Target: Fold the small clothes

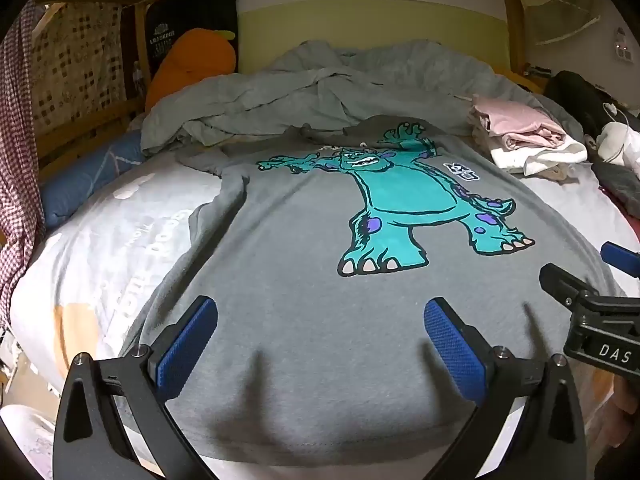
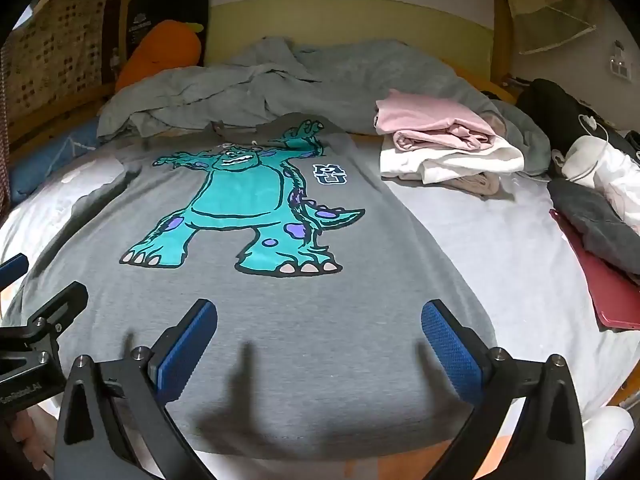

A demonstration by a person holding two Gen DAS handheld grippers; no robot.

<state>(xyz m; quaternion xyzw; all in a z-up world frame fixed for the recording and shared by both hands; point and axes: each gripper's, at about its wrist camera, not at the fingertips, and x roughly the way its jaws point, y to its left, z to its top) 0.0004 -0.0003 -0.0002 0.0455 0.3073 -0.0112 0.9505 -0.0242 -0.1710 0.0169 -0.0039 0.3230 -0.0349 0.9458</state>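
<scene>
A grey T-shirt with a teal monster print lies flat, face up, on the bed, collar away from me. It also shows in the right wrist view. My left gripper is open and empty, hovering just above the shirt's near hem on its left half. My right gripper is open and empty above the hem on its right half. Each gripper shows at the edge of the other's view: the right gripper and the left gripper.
A stack of folded pink and white clothes sits at the back right. A rumpled grey blanket and orange plush lie behind the shirt. Dark clothes and a red flat item lie at the right.
</scene>
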